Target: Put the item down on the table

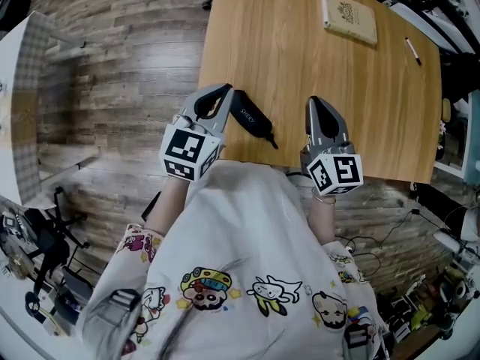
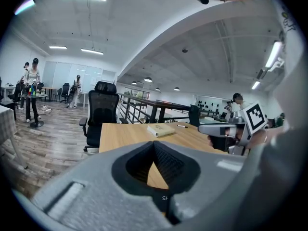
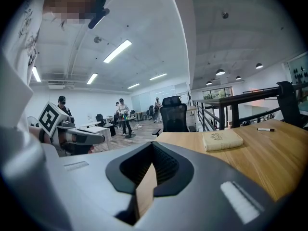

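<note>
Easing the grey plastic left gripper [image 1: 217, 96] straight back over the near edge, without nudging the item, is looking like the clean way to finish. The slim, tapered, matte black item with pale lettering [image 1: 251, 120] is lying flat on the light wood-grain desk [image 1: 300, 51], close to the near left corner and right beside that gripper, apparently already at rest. The left jaws are sitting closed together with nothing pinched between their ribbed pads; the lettered black surface is showing just below them. The grey right gripper [image 1: 319, 109] is hovering at the near edge, its jaws likewise pressed together and empty. The item is looking smooth and unlikely to roll.
</note>
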`<action>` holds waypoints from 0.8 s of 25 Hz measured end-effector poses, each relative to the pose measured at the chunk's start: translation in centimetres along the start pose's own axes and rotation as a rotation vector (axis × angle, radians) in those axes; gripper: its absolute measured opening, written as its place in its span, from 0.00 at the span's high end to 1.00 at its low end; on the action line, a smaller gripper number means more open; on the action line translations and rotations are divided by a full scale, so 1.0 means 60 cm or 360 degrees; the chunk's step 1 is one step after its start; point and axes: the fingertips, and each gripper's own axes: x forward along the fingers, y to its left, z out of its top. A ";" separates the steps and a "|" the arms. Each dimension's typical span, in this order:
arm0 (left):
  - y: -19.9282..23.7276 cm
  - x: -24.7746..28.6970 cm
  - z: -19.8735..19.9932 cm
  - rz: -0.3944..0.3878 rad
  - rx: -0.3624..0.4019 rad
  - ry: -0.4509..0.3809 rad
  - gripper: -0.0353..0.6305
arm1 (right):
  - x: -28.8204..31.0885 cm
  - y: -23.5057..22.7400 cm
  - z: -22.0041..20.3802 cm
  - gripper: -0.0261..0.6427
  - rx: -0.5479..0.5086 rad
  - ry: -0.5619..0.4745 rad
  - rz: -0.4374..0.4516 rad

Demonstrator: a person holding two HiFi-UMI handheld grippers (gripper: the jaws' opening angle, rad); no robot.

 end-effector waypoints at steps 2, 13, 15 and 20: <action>0.002 -0.002 0.001 0.0006 -0.0003 -0.0002 0.95 | 0.001 0.003 0.000 0.95 -0.0001 0.0012 0.0011; 0.016 -0.007 -0.001 0.0045 -0.0014 -0.0007 0.95 | 0.011 0.016 -0.018 0.95 -0.0021 0.0076 0.0065; 0.016 -0.008 0.000 0.0048 -0.0015 -0.0007 0.95 | 0.010 0.016 -0.019 0.95 -0.0022 0.0082 0.0066; 0.014 -0.006 -0.001 0.0042 -0.0015 -0.0001 0.95 | 0.010 0.014 -0.021 0.95 -0.0019 0.0088 0.0066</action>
